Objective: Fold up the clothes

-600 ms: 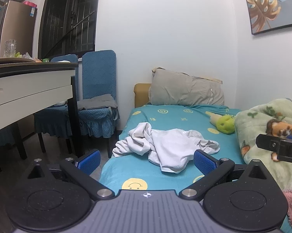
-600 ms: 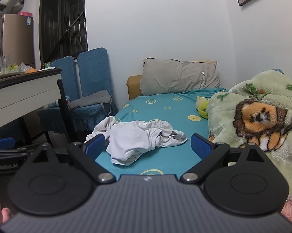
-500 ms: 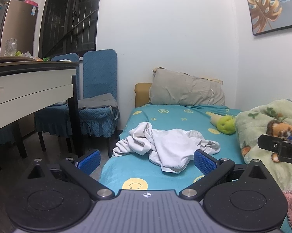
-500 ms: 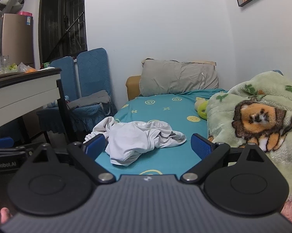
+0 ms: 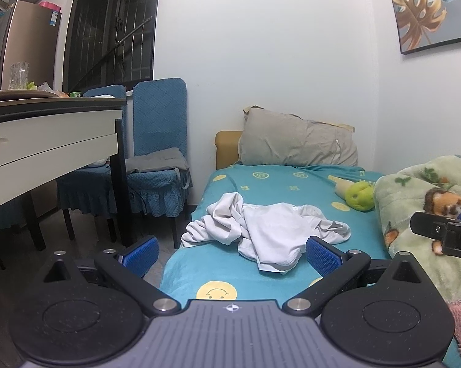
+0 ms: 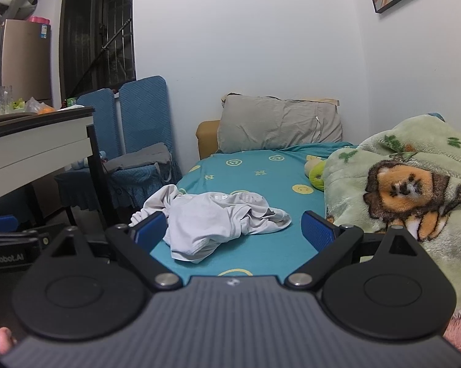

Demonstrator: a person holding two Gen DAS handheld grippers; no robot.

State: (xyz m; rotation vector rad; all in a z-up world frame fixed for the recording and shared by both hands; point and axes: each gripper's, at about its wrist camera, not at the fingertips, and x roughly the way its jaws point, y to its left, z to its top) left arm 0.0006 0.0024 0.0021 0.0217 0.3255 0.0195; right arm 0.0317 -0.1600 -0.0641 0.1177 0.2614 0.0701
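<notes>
A crumpled white garment [image 5: 267, 233] lies in a heap on the teal bed sheet [image 5: 279, 181], near the bed's left edge; it also shows in the right wrist view [image 6: 212, 220]. My left gripper [image 5: 230, 253] is open and empty, held short of the bed's near end, apart from the garment. My right gripper [image 6: 233, 231] is open and empty, also short of the garment. The right gripper's body shows at the right edge of the left wrist view [image 5: 445, 236]; the left gripper's body shows at the left edge of the right wrist view [image 6: 6, 242].
A grey pillow [image 5: 298, 138] stands at the bed's head. A green stuffed toy [image 5: 357, 196] and a green lion-print blanket [image 6: 408, 184] fill the bed's right side. A white desk [image 5: 46, 141] and blue-covered chairs [image 5: 157, 159] stand left of the bed.
Both grippers have drifted slightly; the view of the bed has shifted a little. The garment has not moved and both grippers stay open.
</notes>
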